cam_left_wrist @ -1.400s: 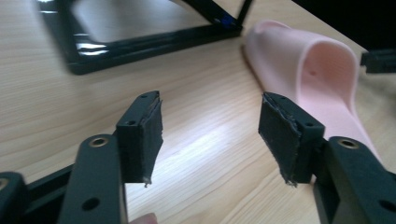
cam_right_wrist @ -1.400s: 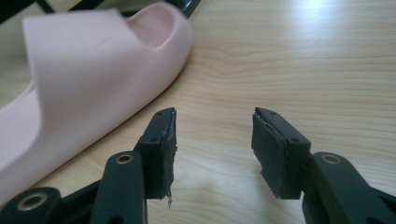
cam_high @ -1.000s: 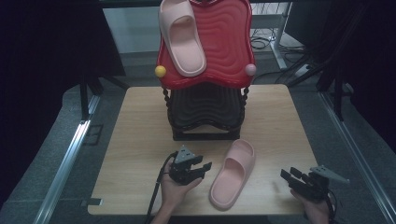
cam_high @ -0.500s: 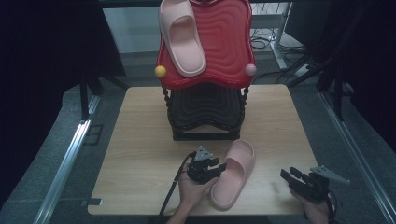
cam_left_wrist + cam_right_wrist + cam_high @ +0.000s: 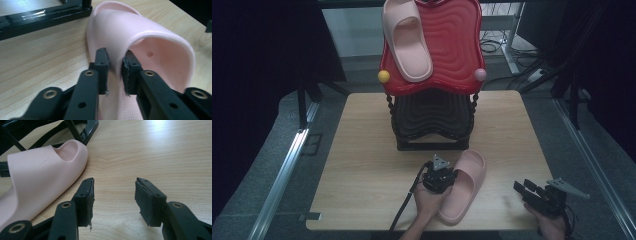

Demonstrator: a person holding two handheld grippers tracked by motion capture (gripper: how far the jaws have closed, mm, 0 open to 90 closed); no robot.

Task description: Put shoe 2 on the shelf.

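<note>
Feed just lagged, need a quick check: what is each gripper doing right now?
Left gripper: jaws have just been closing, now pinching the strap edge of the pink slipper on the table.
Right gripper: open, nothing between the jaws.

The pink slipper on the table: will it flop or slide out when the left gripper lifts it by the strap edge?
Probably soft: the slipper strap edge looks pinched between the left gripper jaws, which have just been closing. It seems light foam, so an easy lift. The sole may sag, being gripped at one side.
</note>
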